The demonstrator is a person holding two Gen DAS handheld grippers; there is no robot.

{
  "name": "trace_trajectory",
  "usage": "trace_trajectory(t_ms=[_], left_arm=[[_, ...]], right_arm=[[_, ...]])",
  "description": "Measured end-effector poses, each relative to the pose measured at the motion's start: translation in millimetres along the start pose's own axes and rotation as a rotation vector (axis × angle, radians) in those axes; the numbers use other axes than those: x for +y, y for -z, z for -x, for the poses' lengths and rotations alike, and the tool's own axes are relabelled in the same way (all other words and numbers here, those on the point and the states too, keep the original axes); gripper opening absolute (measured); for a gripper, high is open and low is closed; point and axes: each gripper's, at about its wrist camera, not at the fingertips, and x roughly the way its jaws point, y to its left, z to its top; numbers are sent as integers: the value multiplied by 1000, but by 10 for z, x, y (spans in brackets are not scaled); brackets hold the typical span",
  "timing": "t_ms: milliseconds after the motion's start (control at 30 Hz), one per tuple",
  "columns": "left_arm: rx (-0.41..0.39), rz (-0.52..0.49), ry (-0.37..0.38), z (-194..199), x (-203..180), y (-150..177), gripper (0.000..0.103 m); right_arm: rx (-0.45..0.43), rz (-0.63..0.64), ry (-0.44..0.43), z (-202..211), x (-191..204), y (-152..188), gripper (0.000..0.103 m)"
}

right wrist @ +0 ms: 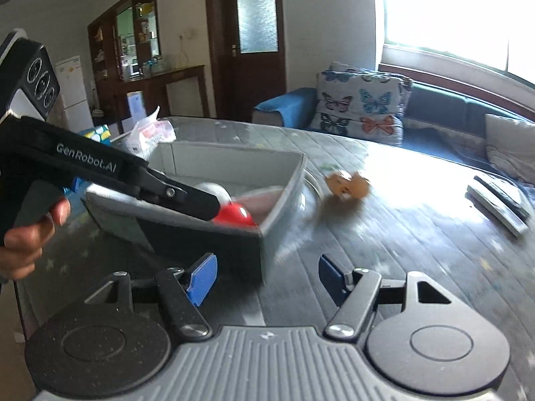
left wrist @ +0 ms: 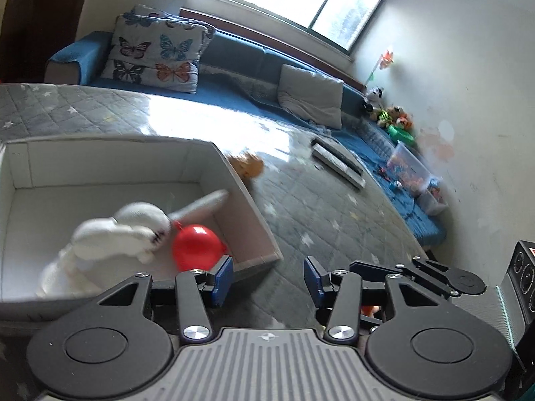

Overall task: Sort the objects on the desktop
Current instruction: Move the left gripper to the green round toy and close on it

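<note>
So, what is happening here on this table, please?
A person is sorting toys into a grey box with two hand-held grippers. A white plush toy and a red ball-like toy already lie inside the box. The left gripper is open and empty beside the box; the right gripper is open and empty too. An orange toy is out on the quilted table cover, beyond the box, not yet sorted. A flat dark and white object lies farther off.

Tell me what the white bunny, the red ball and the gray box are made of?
The white bunny looks like soft plush: fuzzy, floppy ears. The red ball seems smooth, shiny plastic or rubber, with a bright glint on top. The gray box looks like stiff matte fabric or felt board, with thin straight walls.
</note>
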Motion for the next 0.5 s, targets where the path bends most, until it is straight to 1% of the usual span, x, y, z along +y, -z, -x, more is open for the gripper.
trace_trajectory(t_ms=[133,300,500], left_arm=[[23,-11,30,-60,-153,184,49],[79,-17,58,-204,-303,399,49],[126,-12,94,-329,-420,575,49]], right_arm=[[5,2,28,177,-12,223,69],[13,4,61,316,13,473,69],[18,-26,64,412,10,660,69]])
